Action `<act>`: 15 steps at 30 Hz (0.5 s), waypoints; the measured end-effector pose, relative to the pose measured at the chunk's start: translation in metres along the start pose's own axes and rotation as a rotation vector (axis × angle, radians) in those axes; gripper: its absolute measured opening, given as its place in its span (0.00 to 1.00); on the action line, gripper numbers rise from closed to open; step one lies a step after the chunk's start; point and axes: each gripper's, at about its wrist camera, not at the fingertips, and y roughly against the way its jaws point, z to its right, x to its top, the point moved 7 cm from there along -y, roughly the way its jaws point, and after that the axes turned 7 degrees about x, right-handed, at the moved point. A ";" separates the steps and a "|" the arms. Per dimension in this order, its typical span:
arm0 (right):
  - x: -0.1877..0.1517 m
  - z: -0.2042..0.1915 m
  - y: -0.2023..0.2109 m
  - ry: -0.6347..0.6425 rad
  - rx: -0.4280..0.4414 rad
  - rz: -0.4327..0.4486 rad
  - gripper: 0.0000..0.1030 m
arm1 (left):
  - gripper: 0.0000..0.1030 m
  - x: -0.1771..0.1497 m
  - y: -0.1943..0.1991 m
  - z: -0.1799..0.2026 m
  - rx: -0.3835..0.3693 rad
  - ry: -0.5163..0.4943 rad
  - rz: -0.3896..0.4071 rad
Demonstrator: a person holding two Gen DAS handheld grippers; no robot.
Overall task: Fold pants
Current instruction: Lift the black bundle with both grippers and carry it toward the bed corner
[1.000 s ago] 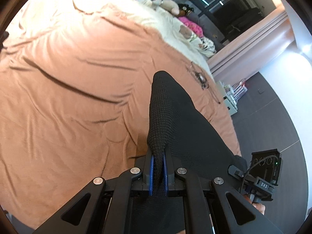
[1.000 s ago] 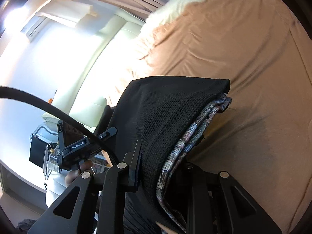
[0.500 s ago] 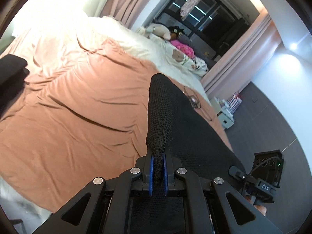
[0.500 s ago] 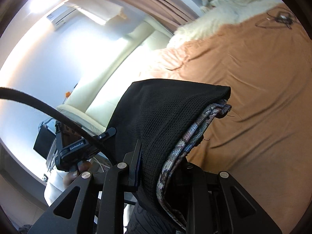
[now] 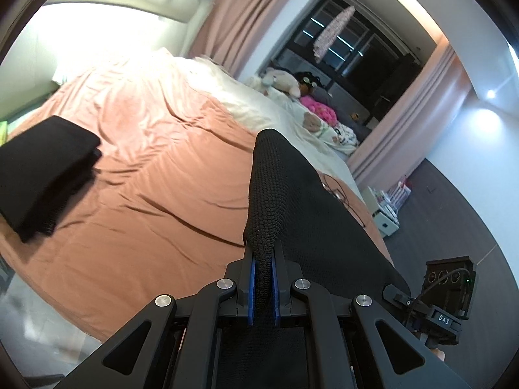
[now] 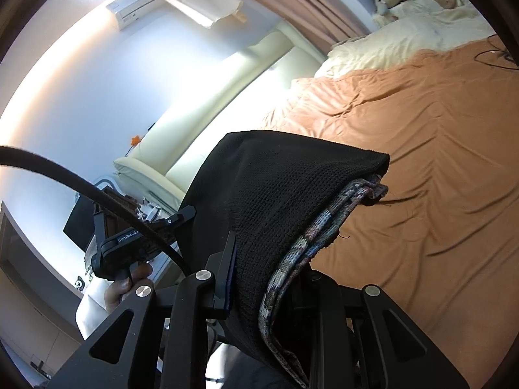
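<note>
Black knit pants (image 5: 292,201) hang stretched between both grippers above the bed with the orange sheet (image 5: 146,175). My left gripper (image 5: 263,278) is shut on a thin fold of the black fabric between its blue pads. My right gripper (image 6: 269,259) is shut on a thick bunch of the pants (image 6: 279,188), whose patterned grey inner side (image 6: 311,236) shows along the edge. The right gripper also shows at the lower right of the left wrist view (image 5: 447,295). The left gripper and the hand on it show in the right wrist view (image 6: 129,246).
A folded black garment (image 5: 42,168) lies on the bed at the left. A cream blanket (image 5: 259,107) and stuffed toys (image 5: 285,84) lie at the far end. A cable (image 5: 337,191) lies near the bed's right edge. A white headboard (image 6: 227,87) stands at the bed's left side.
Both grippers have lifted and tilted up with the pants held between them. The folded black garment has come into the left wrist view at the left.
</note>
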 end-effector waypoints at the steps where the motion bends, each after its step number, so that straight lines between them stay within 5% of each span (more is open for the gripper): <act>1: 0.001 -0.001 -0.012 0.003 0.002 -0.009 0.19 | 0.08 0.003 0.001 -0.007 0.003 0.004 0.002; 15: 0.017 -0.017 -0.126 0.031 0.047 -0.064 0.19 | 0.08 0.056 0.020 -0.112 0.057 0.052 0.065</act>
